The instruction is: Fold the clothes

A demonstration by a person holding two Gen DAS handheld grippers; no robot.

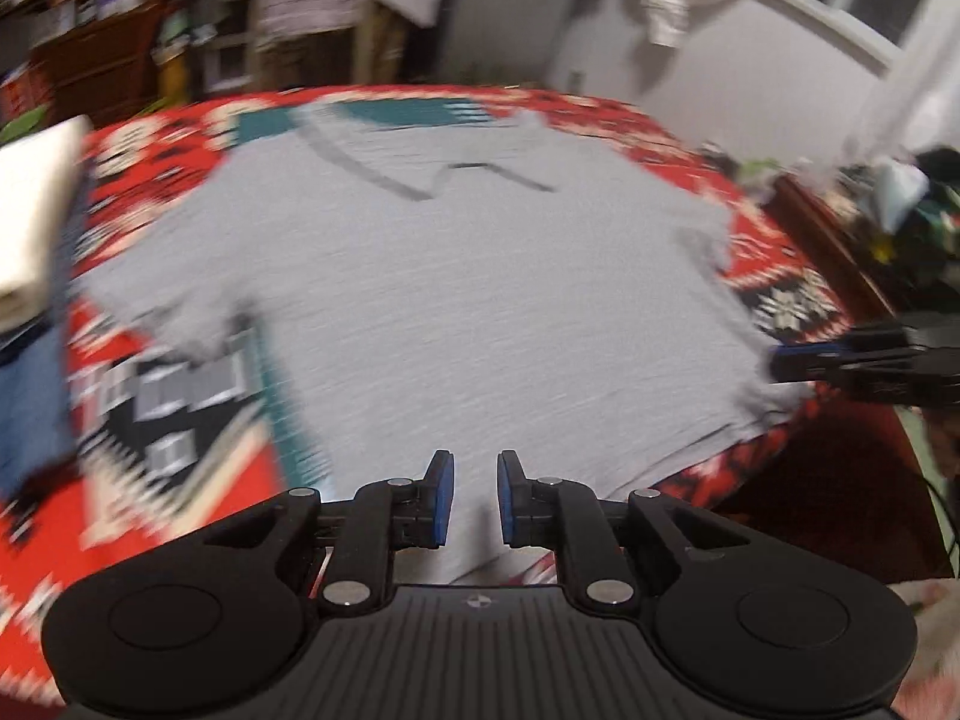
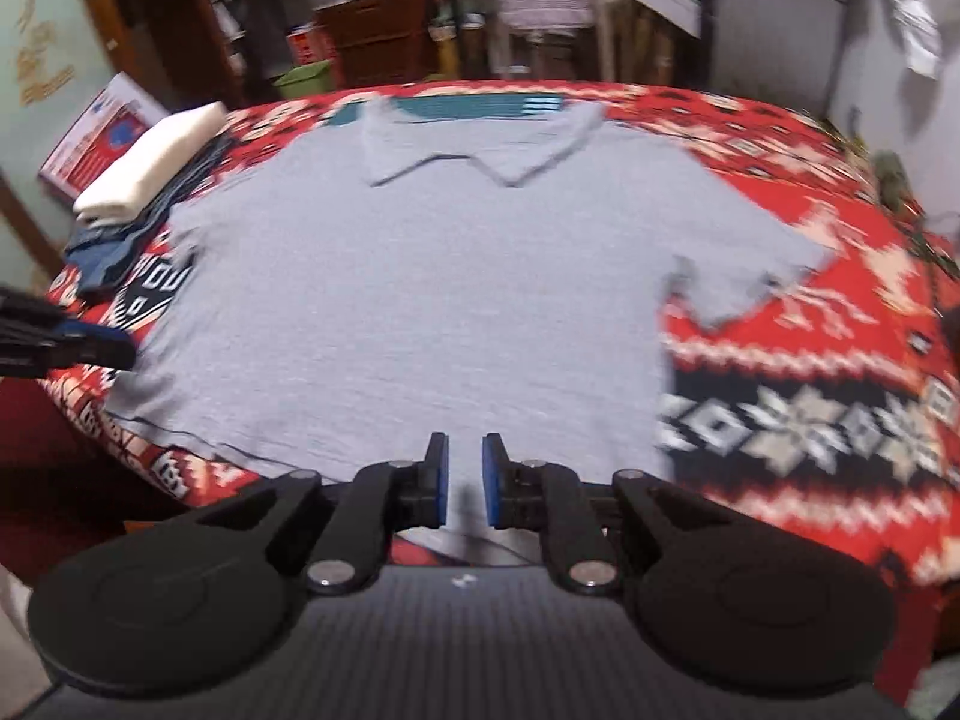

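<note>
Patterned blanket (image 2: 810, 360) carries one grey shirt (image 2: 420, 300); both grippers' fingers (image 1: 442, 498) (image 2: 436, 480) parted, empty.

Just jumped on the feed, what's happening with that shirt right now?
A person holds a gripper in each hand over a grey polo shirt spread flat, collar away, on a red patterned blanket. The left gripper and right gripper hover at its hem, jaws slightly apart, gripping nothing. No fold is made yet. Folded clothes sit at the far left.
</note>
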